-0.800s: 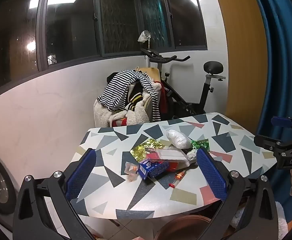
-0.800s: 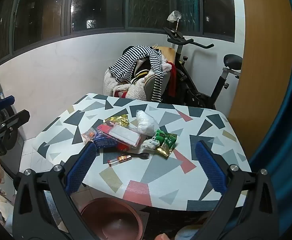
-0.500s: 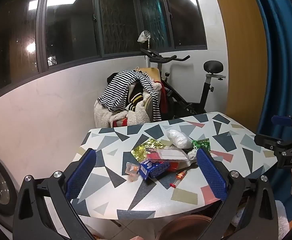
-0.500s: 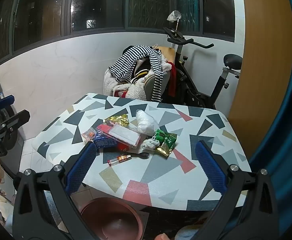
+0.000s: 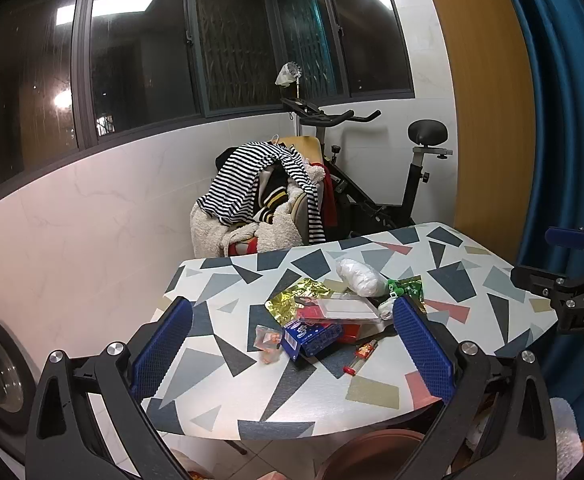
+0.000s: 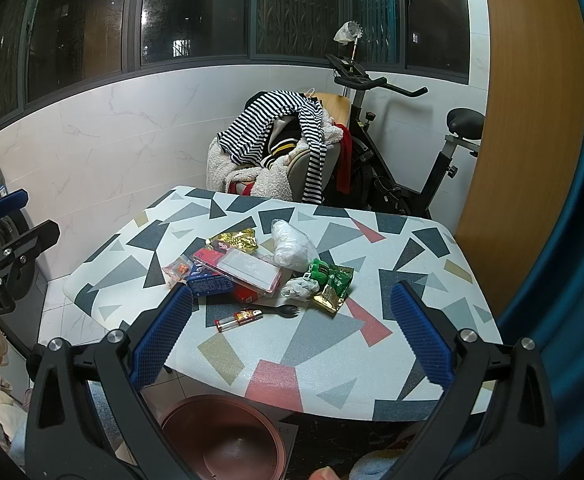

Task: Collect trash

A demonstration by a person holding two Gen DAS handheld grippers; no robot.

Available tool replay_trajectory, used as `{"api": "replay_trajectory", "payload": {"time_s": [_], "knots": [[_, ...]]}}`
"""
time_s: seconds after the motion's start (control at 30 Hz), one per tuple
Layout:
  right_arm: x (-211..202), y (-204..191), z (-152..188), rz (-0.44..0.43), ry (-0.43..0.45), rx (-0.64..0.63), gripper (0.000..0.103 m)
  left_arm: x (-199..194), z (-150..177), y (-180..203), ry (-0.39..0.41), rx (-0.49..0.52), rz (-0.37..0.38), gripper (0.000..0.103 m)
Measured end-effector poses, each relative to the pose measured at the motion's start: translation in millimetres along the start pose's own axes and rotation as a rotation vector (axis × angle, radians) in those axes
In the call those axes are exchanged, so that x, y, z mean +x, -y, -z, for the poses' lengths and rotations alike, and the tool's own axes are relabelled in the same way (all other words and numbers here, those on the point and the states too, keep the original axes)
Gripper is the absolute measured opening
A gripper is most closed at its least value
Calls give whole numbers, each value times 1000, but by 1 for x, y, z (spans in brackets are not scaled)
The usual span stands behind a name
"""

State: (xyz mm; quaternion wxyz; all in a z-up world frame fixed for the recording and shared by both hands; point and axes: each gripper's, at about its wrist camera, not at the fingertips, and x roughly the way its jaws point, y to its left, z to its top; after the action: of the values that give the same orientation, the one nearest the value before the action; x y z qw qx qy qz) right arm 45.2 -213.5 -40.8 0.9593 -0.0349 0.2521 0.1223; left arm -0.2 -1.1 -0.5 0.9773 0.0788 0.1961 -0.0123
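I hold my left gripper [image 5: 292, 344] and my right gripper [image 6: 290, 332] wide apart and empty, both short of the table with the grey, red and gold triangle pattern [image 6: 372, 360]. The trash lies clustered mid-table: a gold foil wrapper [image 6: 234, 239], a crumpled white plastic bag [image 6: 292, 246], a green snack packet [image 6: 334, 284], a blue carton [image 6: 210, 284] and a black plastic spork [image 6: 278, 311]. A round brown bin [image 6: 224, 436] stands on the floor below the table's near edge.

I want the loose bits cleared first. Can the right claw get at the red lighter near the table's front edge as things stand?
Probably yes. The lighter lies alone on bare table, nearest the open, empty right claw; only the black spork sits beside it, and nothing lies over it.
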Motion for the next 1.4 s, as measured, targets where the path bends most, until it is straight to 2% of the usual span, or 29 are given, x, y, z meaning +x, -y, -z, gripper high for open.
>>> {"api": "replay_trajectory", "payload": {"time_s": [1.4], "knots": [[3, 0, -2, 0, -1, -5, 97, 2, -4, -20, 6, 14, -10, 98]]}}
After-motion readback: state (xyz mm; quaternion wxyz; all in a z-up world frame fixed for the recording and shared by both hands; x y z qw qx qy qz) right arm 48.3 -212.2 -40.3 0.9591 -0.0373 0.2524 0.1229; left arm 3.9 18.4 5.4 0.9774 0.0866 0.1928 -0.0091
